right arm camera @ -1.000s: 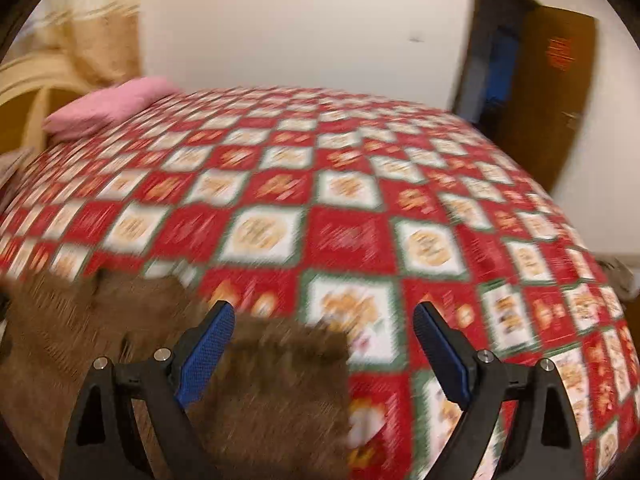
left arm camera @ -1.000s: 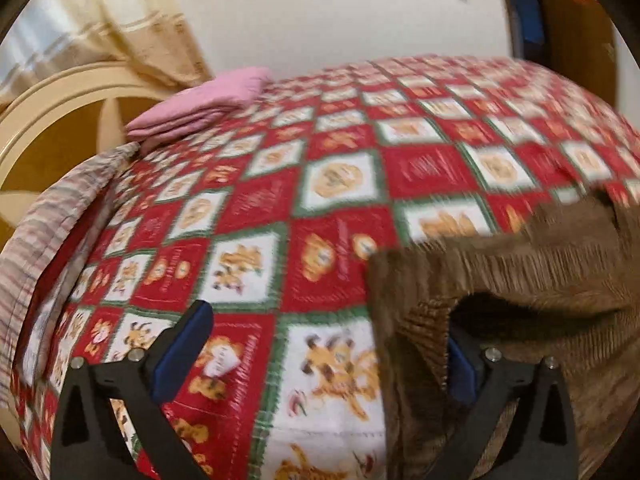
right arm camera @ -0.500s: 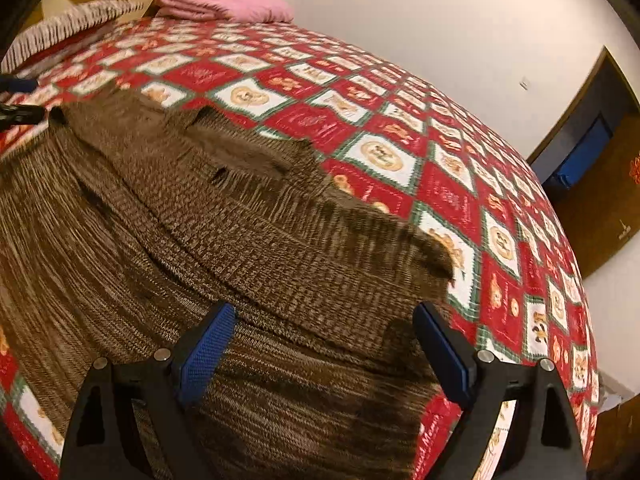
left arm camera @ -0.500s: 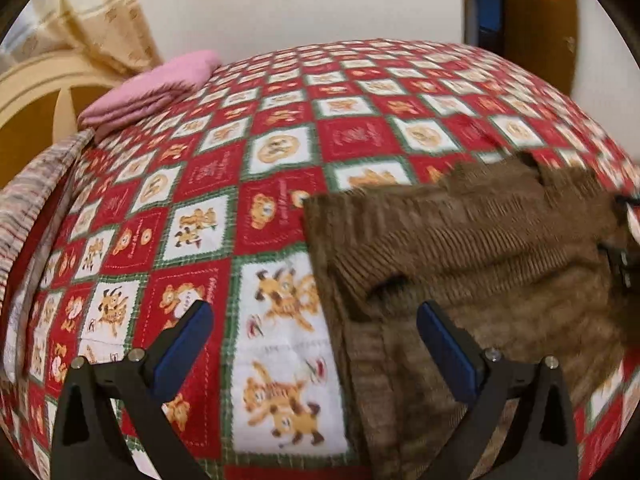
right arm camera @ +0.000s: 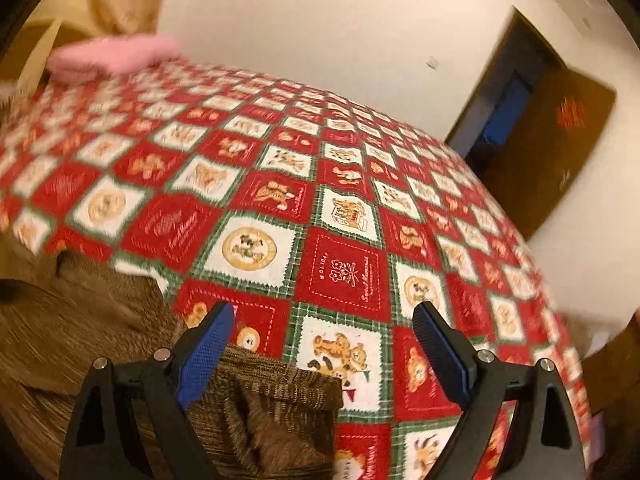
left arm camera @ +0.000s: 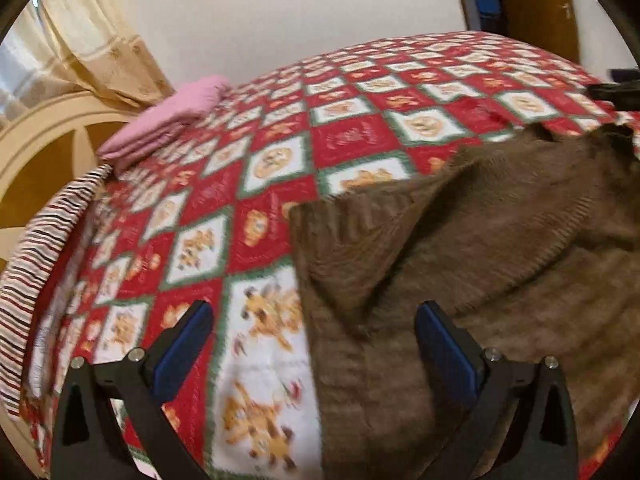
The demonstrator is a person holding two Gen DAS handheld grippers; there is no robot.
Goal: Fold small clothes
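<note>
Jaws apart on left gripper [left arm camera: 310, 344] and right gripper [right arm camera: 324, 344], nothing held (sweater released a second ago); brown sweater [left arm camera: 480, 248] lies spread on bed [left arm camera: 352, 136], ready for folding.

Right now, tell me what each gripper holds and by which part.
Nothing is held. The left gripper and right gripper are both open over the brown sweater, which lies loose on the bedspread.

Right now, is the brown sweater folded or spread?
Partly folded: one sleeve of the brown sweater lies across its body on the quilt. Both tongs are open, clear of it.
</note>
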